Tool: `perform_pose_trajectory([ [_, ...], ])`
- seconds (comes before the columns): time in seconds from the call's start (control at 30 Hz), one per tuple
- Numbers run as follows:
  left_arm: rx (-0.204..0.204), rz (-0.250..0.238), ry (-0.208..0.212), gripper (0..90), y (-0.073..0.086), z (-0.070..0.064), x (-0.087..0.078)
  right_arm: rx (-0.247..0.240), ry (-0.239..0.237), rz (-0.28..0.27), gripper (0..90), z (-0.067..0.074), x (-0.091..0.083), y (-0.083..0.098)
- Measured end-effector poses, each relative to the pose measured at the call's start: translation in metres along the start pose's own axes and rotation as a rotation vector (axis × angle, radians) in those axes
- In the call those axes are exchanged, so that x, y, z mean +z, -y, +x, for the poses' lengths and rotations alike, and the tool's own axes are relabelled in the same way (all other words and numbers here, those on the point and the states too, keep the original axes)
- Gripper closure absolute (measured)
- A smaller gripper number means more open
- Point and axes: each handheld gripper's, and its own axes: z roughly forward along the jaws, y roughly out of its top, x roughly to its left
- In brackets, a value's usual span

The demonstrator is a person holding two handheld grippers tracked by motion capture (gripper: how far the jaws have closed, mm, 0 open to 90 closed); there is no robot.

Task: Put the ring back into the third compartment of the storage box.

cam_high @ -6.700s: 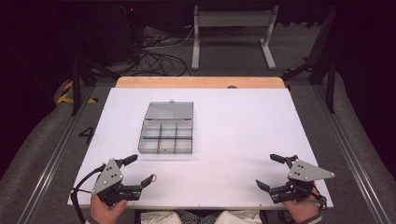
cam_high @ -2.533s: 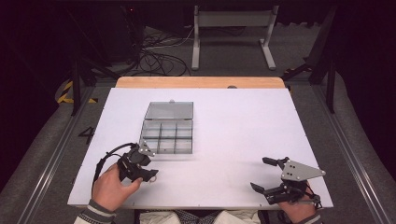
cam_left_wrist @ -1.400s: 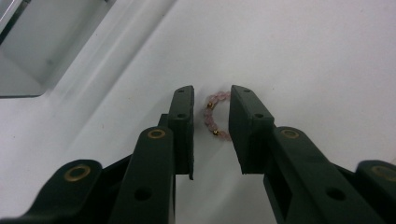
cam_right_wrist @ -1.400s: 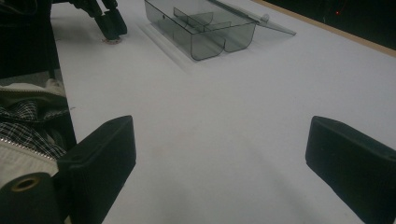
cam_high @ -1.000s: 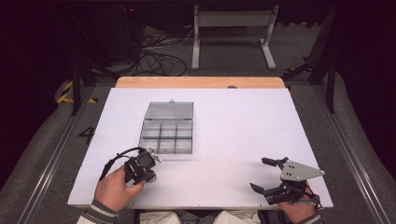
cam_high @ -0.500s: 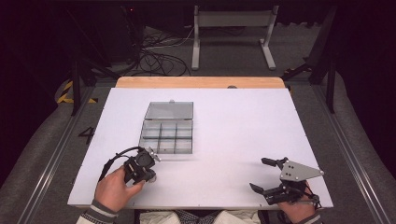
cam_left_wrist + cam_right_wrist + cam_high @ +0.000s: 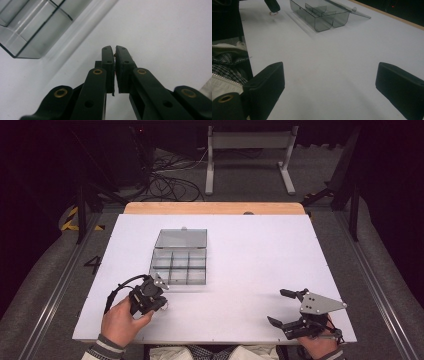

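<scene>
This is looking like a lab or recording studio. A white table (image 7: pixel 250 270) is standing on grey carpet between floor rails (image 7: pixel 50 295), with black curtains closing off the dark surroundings. Loose cables (image 7: pixel 170 182) are lying on the floor beside a grey metal stand (image 7: pixel 248 150), and black-and-yellow hazard tape (image 7: pixel 75 220) is marking the floor.

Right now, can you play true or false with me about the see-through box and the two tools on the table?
1. The see-through box has its lid open. True.
2. The right tool has its jaws squeezed shut. False: they stand wide apart.
3. The left tool is nearly closed, with something tiny and brassy pinched at its tips. True.
4. The box sits in front of the right hand. False: it sits nearer the left hand.
5. The left tool is reaching inside the box. False: it is over the white table, beside the box.
</scene>
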Motion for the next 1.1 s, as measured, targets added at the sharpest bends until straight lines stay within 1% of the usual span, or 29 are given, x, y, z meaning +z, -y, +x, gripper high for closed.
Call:
perform_pose_trajectory([
  [0.07, -0.005, -0.021, -0.008, 86.2, 0.0, 0.0, -0.003, 0.0, -0.001, 0.0, 9.3, 0.0, 0.0, 0.0],
  [0.1, -0.009, -0.037, -0.005, 86.2, 0.001, 0.001, -0.004, -0.001, -0.001, 0.0, 9.3, 0.0, 0.0, 0.0],
  [0.13, -0.009, -0.043, -0.011, 86.2, 0.001, 0.002, -0.005, -0.001, 0.0, 0.0, 9.3, 0.0, 0.0, 0.0],
  [0.37, -0.031, -0.117, -0.009, 86.2, 0.002, 0.003, -0.013, -0.001, 0.001, 0.003, 9.3, 0.0, 0.0, 0.0],
  [0.4, -0.031, -0.123, -0.006, 86.2, 0.002, 0.004, -0.014, 0.0, 0.0, 0.001, 9.3, 0.0, 0.0, 0.0],
  [0.47, -0.032, -0.137, -0.012, 86.2, 0.003, 0.005, -0.016, 0.0, 0.0, 0.001, 9.3, 0.0, 0.0, 0.0],
  [0.53, -0.041, -0.15, -0.004, 86.2, 0.003, 0.005, -0.017, 0.0, 0.001, 0.004, 9.3, 0.0, 0.0, 0.0],
  [0.7, -0.05, -0.184, -0.002, 86.2, 0.002, 0.006, -0.021, -0.001, 0.001, 0.004, 9.3, 0.0, 0.0, 0.0],
  [0.73, -0.045, -0.188, -0.004, 86.2, 0.002, 0.006, -0.022, -0.001, 0.002, 0.006, 9.3, 0.0, 0.0, 0.0],
  [0.87, -0.046, -0.206, -0.008, 86.2, 0.001, 0.006, -0.025, 0.0, 0.0, 0.004, 9.3, 0.0, 0.0, 0.0],
  [1.0, -0.051, -0.24, -0.008, 86.2, 0.001, 0.008, -0.028, 0.0, 0.0, 0.004, 9.3, 0.0, 0.0, 0.0],
  [1.1, -0.053, -0.248, -0.007, 86.1, -0.001, 0.009, -0.03, 0.001, 0.0, 0.003, 9.3, 0.0, 0.0, 0.0],
])
